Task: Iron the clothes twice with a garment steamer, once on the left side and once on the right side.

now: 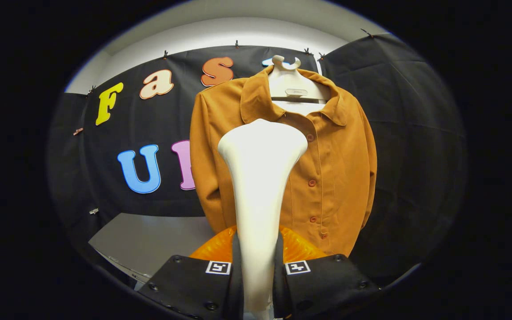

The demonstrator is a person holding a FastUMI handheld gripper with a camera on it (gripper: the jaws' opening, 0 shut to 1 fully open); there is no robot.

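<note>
Gripping white garment steamer (259, 178) by slim handle, claw (257, 275) closed, both fingers (194, 284) pressed on handle sides. Steamer smooth, glossy plastic, rising upright from between fingers, flaring to broad rounded head. Head stands before brown shirt (327, 169), covering its left-of-placket part; contact with cloth cannot be told. Shirt matte woven fabric, collared, buttoned, hung on white hanger (292, 84) against booth wall. Orange translucent ribbed part (214, 249) just behind fingers. Grey flat surface (149, 240) low beside shirt.

White steamer (260, 178) upright before hanging, buttoned orange shirt (331, 169).
</note>
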